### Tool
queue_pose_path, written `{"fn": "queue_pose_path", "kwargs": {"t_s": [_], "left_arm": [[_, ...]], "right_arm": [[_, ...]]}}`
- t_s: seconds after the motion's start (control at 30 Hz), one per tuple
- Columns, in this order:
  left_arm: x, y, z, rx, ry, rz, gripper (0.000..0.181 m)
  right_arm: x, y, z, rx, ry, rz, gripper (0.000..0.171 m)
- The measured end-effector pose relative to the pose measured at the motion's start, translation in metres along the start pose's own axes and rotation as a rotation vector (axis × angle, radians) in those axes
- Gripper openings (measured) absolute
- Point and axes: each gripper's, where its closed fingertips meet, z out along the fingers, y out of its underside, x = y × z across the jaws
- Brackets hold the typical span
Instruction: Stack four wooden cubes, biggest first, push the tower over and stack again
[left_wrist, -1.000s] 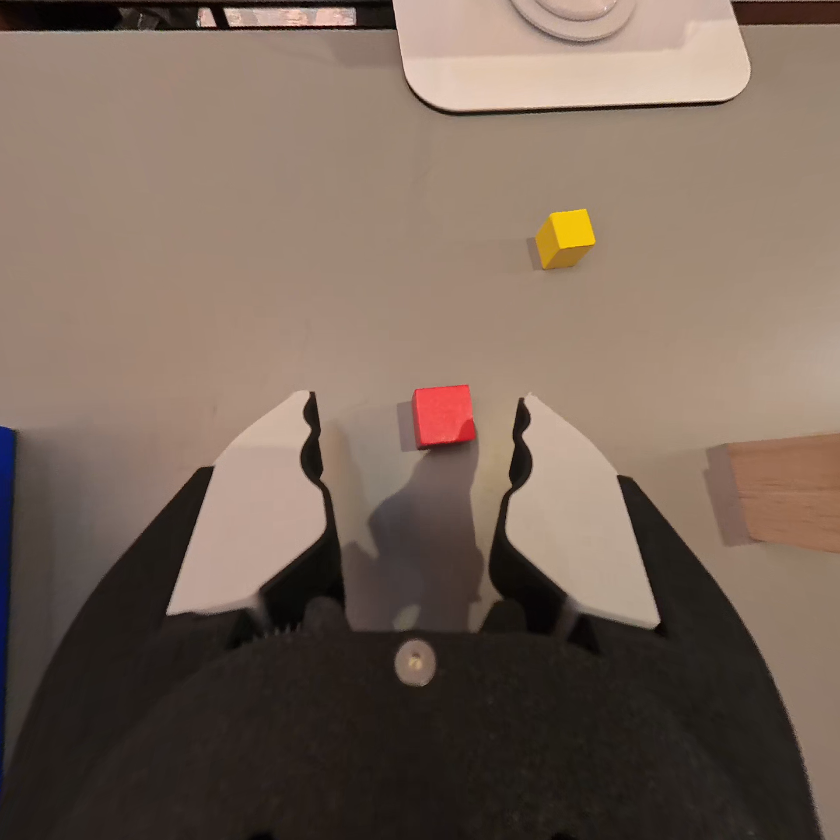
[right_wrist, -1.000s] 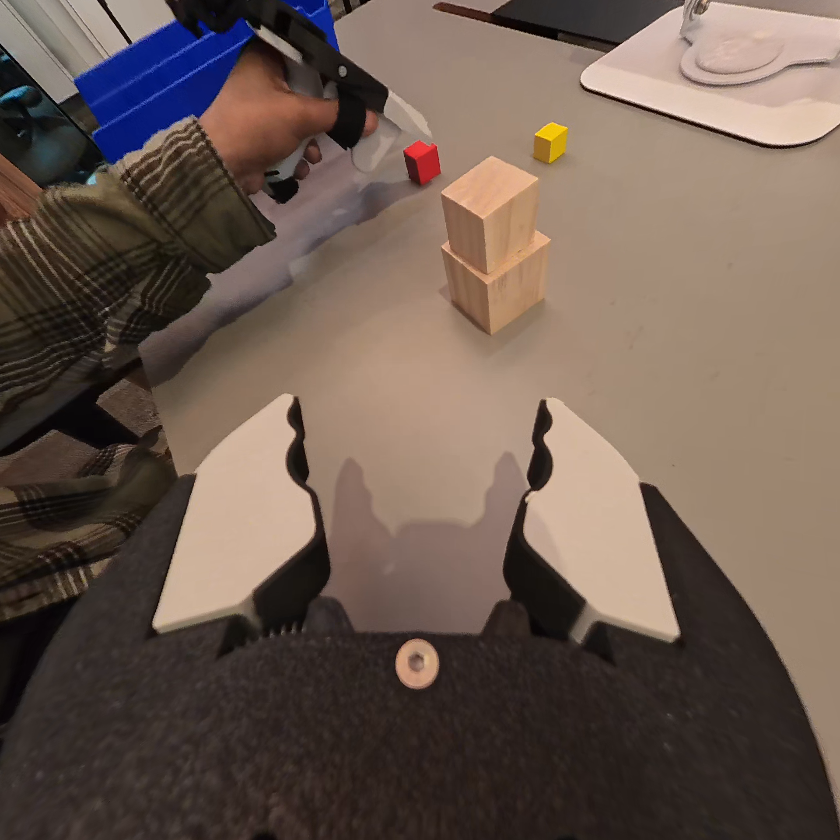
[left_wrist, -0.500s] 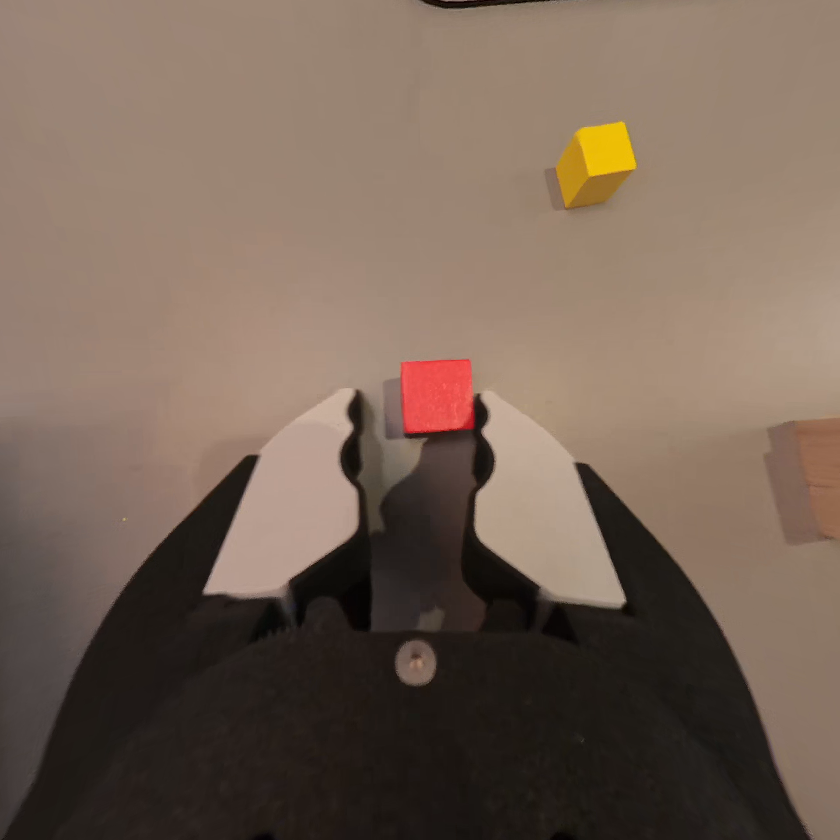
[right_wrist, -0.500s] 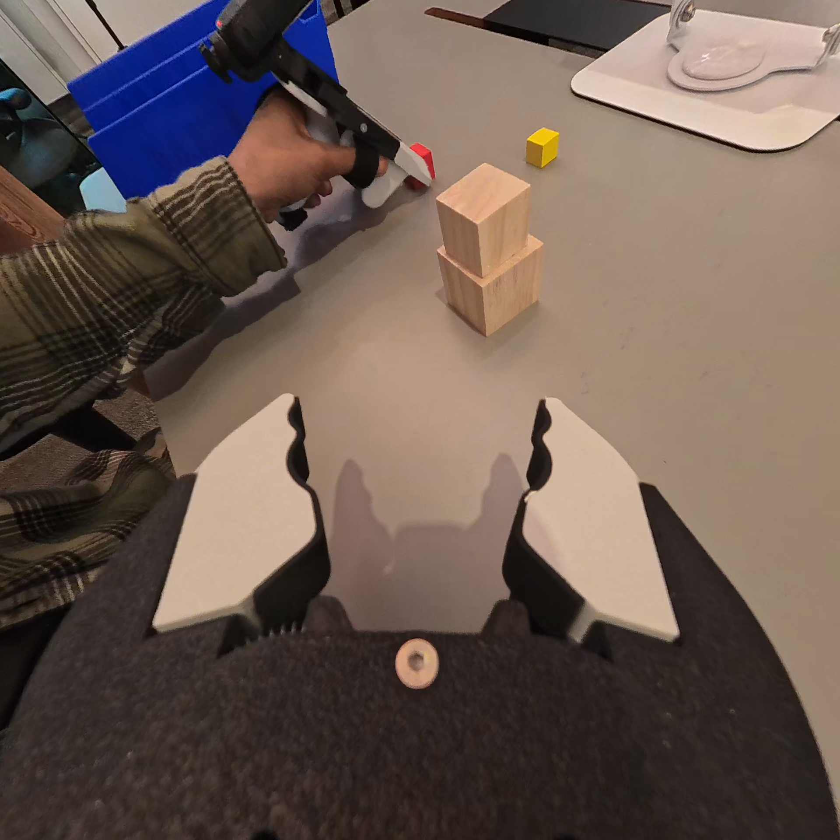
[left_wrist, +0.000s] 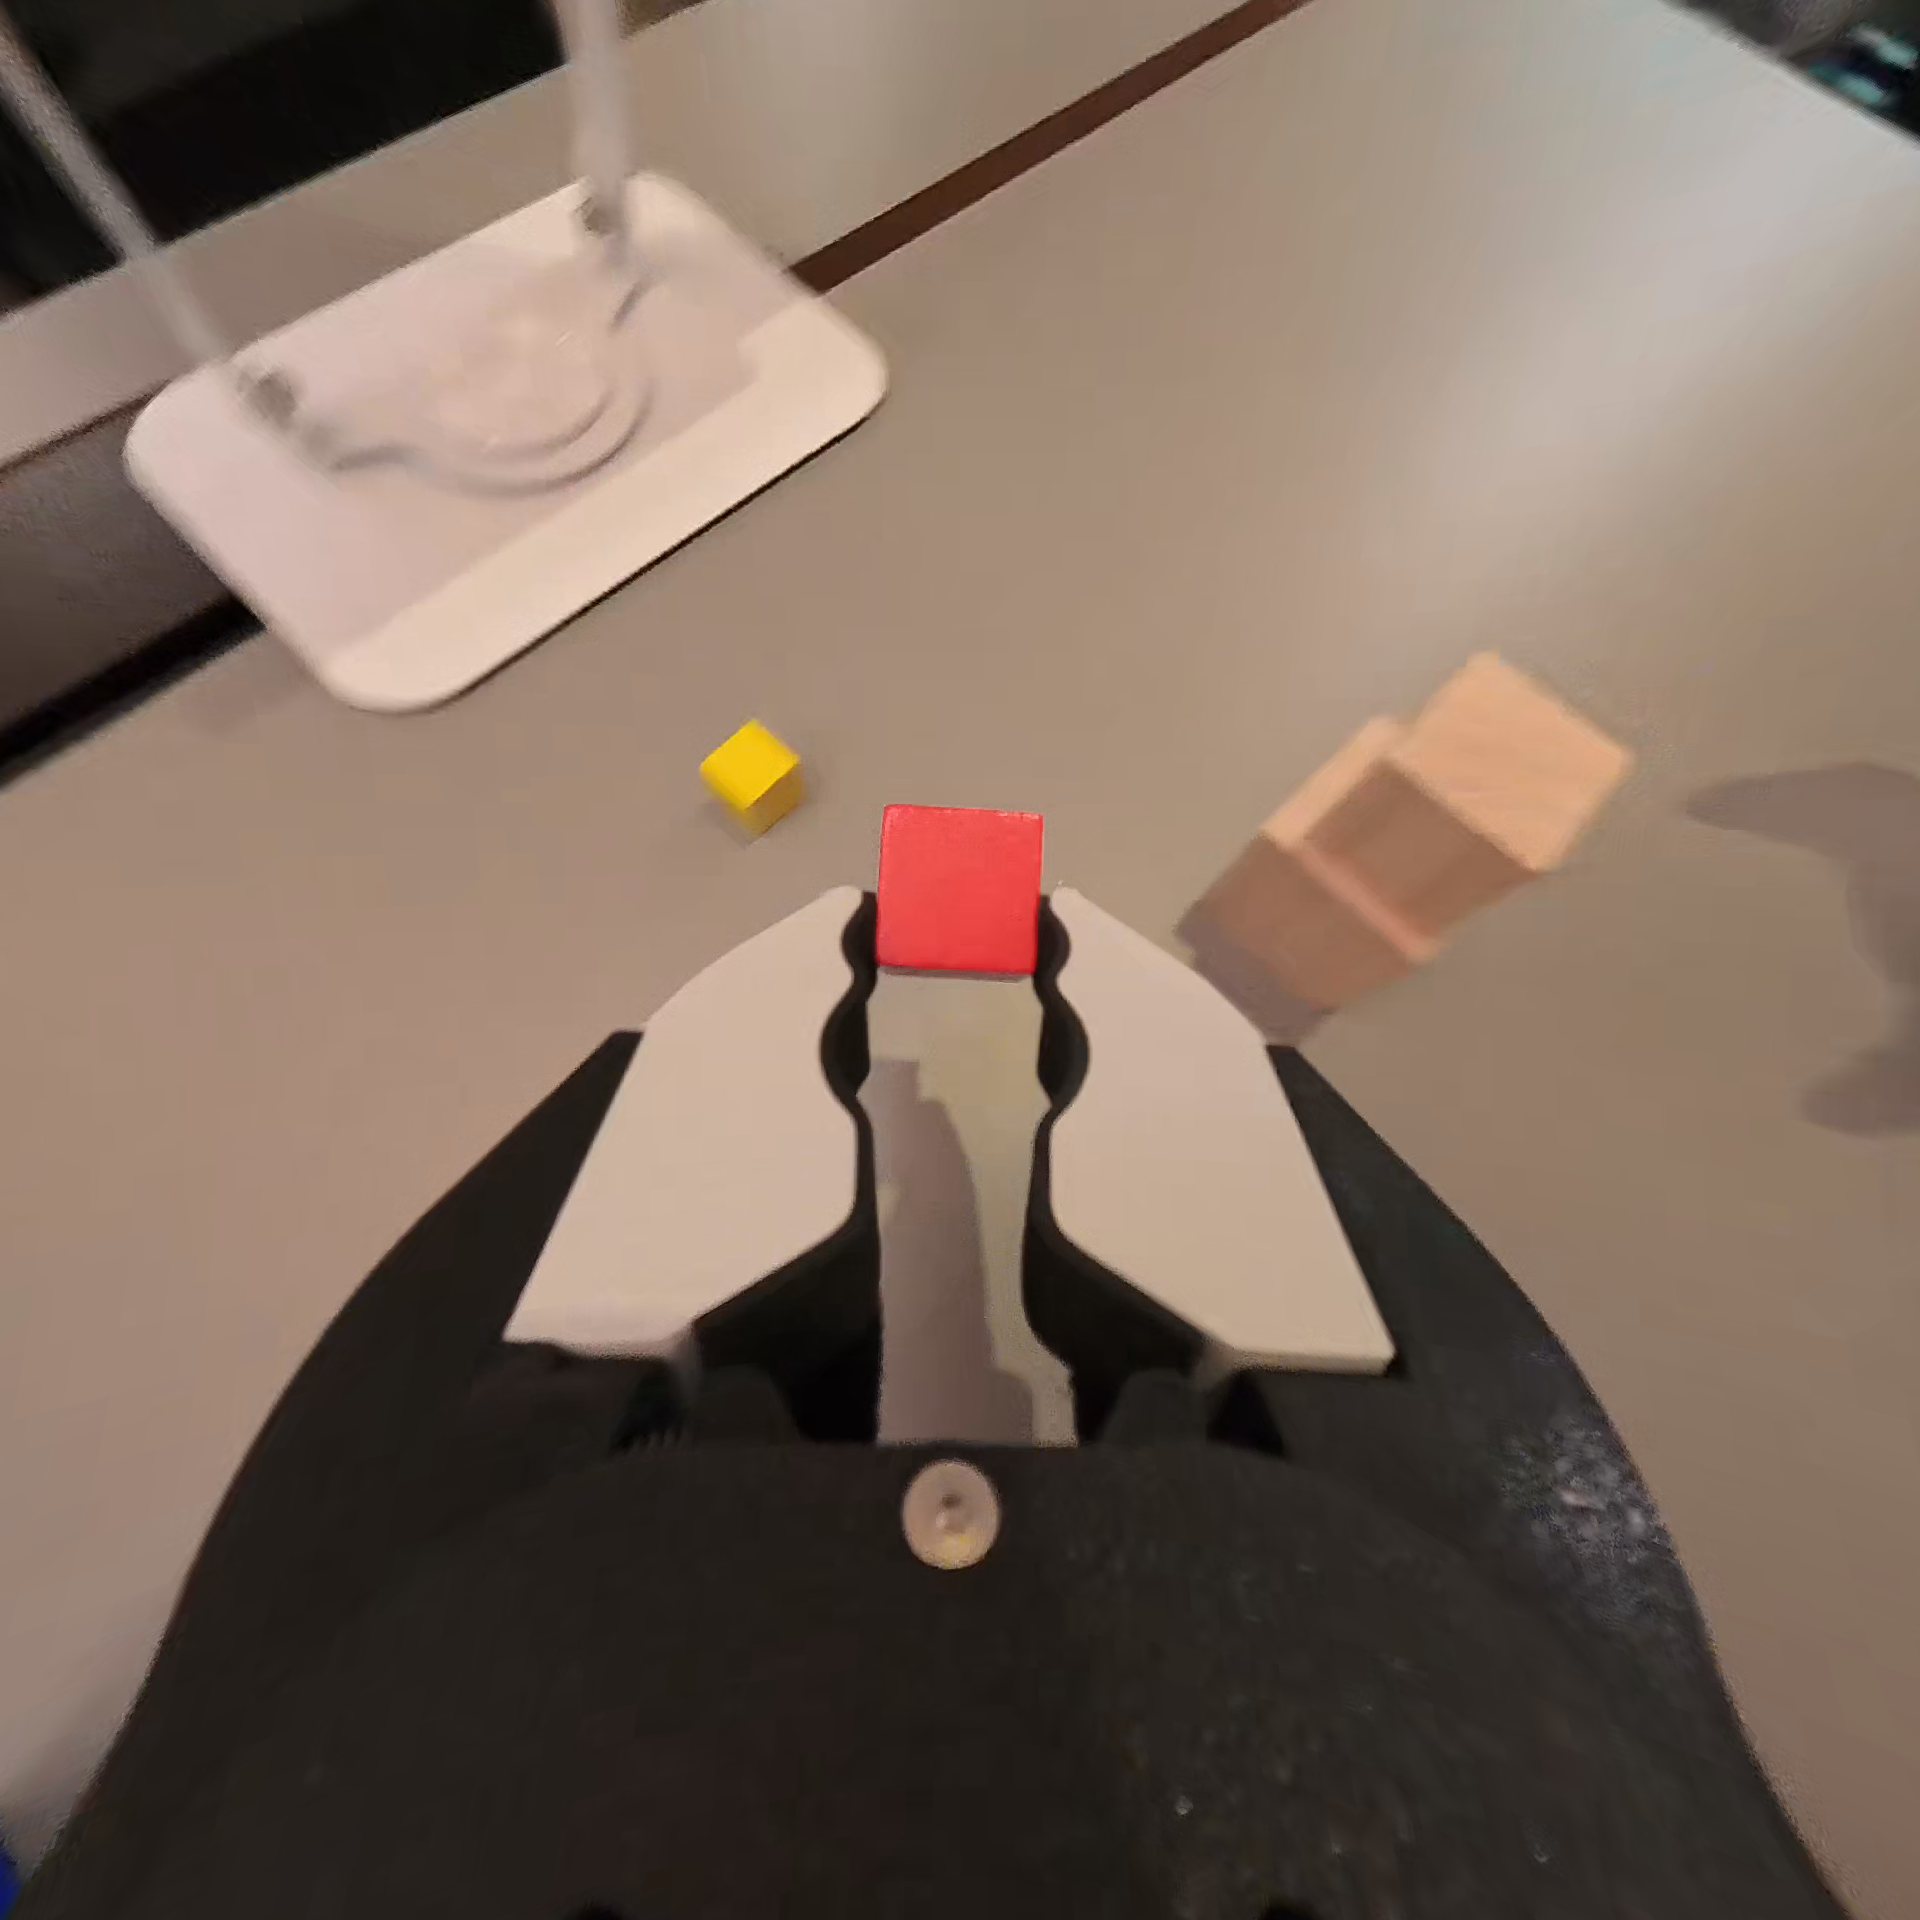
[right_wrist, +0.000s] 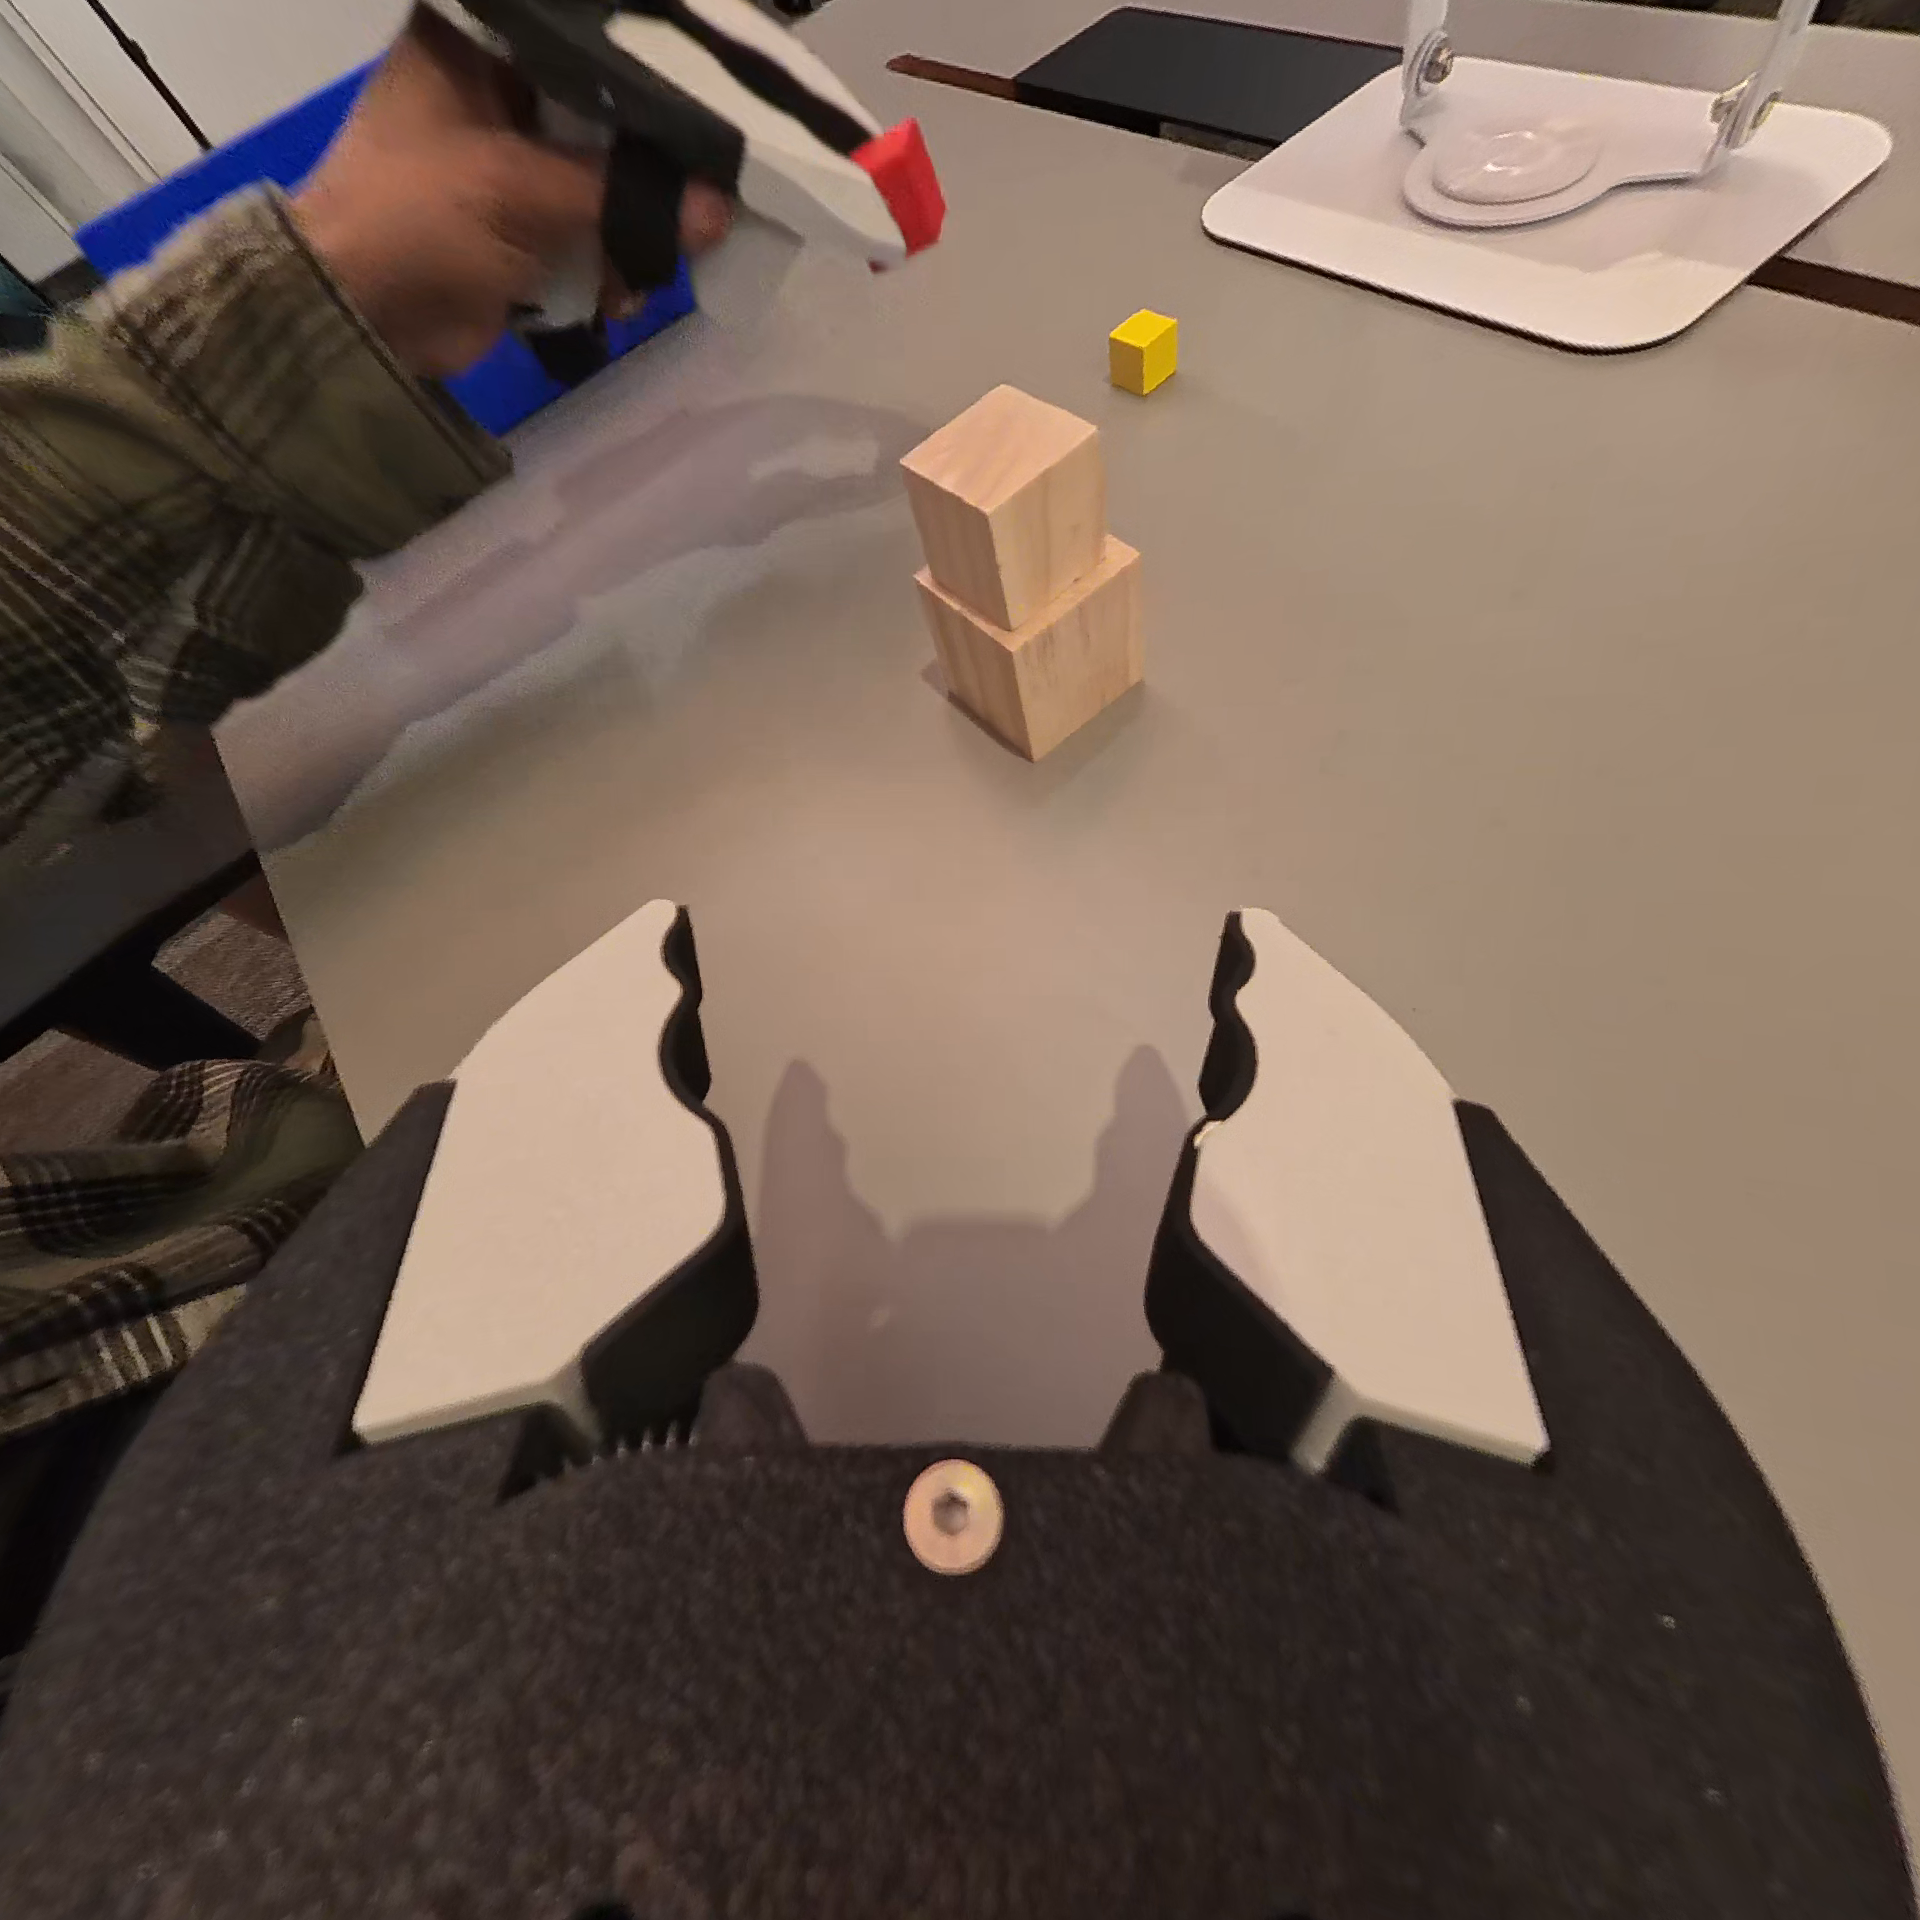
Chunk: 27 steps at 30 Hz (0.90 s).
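Note:
My left gripper (left_wrist: 958, 920) is shut on the red cube (left_wrist: 958, 889) and holds it in the air above the grey table; it also shows in the right wrist view (right_wrist: 906, 203), high at the upper left. Two plain wooden cubes stand stacked, the smaller (right_wrist: 1006, 501) on the bigger (right_wrist: 1039, 657), a little twisted; the stack shows blurred in the left wrist view (left_wrist: 1423, 831) to the right of the red cube. The small yellow cube (right_wrist: 1143, 351) lies on the table behind the stack and also shows in the left wrist view (left_wrist: 752, 775). My right gripper (right_wrist: 956, 935) is open and empty, well in front of the stack.
A white stand base (right_wrist: 1558, 197) sits at the back right and also shows in the left wrist view (left_wrist: 499, 457). A blue bin (right_wrist: 520, 364) is at the left behind a person's hand and plaid sleeve (right_wrist: 187, 436). The table's left edge (right_wrist: 301, 987) is near. My hands' fingertips stand some 25 cm from each other.
My left gripper closed on the red cube, lifted it off the table and swung towards the wooden stack. My right gripper stayed open and hardly moved.

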Motion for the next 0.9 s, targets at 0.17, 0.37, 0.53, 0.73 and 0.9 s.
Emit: {"fn": "queue_pose_path", "kwargs": {"t_s": [0.17, 0.37, 0.53, 0.73, 0.9], "left_arm": [[0.053, -0.031, -0.01, -0.037, 0.235, 0.254, 0.028], [0.098, -0.036, -0.006, -0.113, 0.377, 0.423, 0.028], [0.115, -0.036, 0.005, -0.195, 0.417, 0.417, 0.028], [0.124, -0.031, 0.02, -0.232, 0.452, 0.441, 0.028], [0.122, -0.021, 0.03, -0.268, 0.45, 0.445, 0.028]], "right_arm": [[0.001, -0.001, -0.002, -0.001, 0.007, -0.01, 0.092], [0.004, 0.002, 0.002, -0.015, 0.015, -0.011, 0.092], [0.006, 0.006, 0.005, -0.03, 0.014, -0.009, 0.092], [0.008, 0.007, 0.006, -0.034, 0.014, -0.006, 0.092], [0.009, 0.007, 0.005, -0.03, 0.016, -0.004, 0.092]]}}
